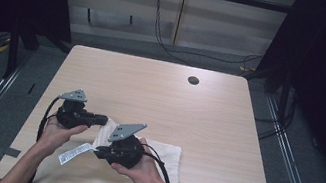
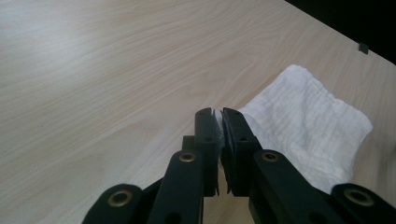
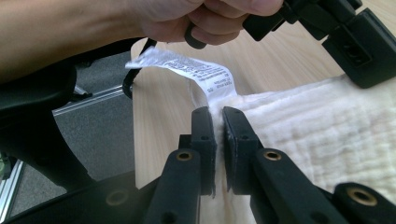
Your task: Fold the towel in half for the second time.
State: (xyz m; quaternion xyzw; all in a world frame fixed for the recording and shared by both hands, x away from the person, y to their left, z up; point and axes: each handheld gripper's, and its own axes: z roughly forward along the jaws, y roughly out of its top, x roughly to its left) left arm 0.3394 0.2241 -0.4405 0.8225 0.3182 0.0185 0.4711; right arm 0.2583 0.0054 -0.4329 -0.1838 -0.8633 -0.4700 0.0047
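Observation:
A white towel lies near the table's front edge, partly lifted at its left end. My left gripper is shut on a corner of the towel, and a sliver of white shows between its jaws. Just in front of it, my right gripper is shut on the towel's edge, right beside the printed care label. That label hangs out to the left. In the right gripper view the left hand and its gripper sit close above.
The light wooden table has a round cable hole at its far right. Dark floor and metal rails surround it, with cables behind. Bare tabletop stretches beyond the towel.

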